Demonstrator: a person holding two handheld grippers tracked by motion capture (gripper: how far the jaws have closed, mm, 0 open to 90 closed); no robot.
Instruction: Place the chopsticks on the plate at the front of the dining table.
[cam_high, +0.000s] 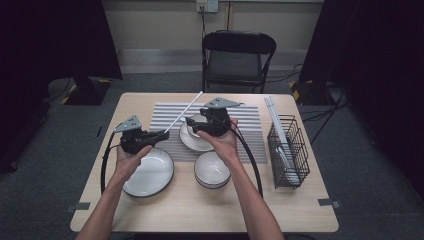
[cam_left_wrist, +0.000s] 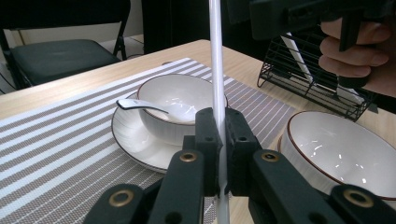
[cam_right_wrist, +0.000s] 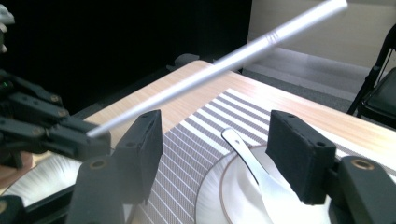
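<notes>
My left gripper (cam_high: 165, 133) (cam_left_wrist: 222, 135) is shut on the lower end of a long white stick (cam_high: 184, 112) (cam_left_wrist: 216, 56) (cam_right_wrist: 224, 60), which slants up and away over the striped placemat (cam_high: 165, 115). To its right, my right gripper (cam_high: 189, 122) (cam_right_wrist: 215, 135) stands open with nothing between its jaws. It hovers over a white bowl (cam_left_wrist: 180, 100) (cam_right_wrist: 243, 196) that sits on a saucer (cam_high: 192, 142) (cam_left_wrist: 126, 135). A white spoon (cam_left_wrist: 140, 106) (cam_right_wrist: 247, 158) rests in that bowl. In the right gripper view the left gripper (cam_right_wrist: 98, 137) shows at the left with the stick in it.
A second empty bowl (cam_high: 212, 169) (cam_left_wrist: 341, 154) sits near the front of the table, and a white plate (cam_high: 149, 172) lies under my left hand. A black wire basket (cam_high: 287, 150) (cam_left_wrist: 299, 70) with more white sticks stands at the right. A chair (cam_high: 237, 55) is behind the table.
</notes>
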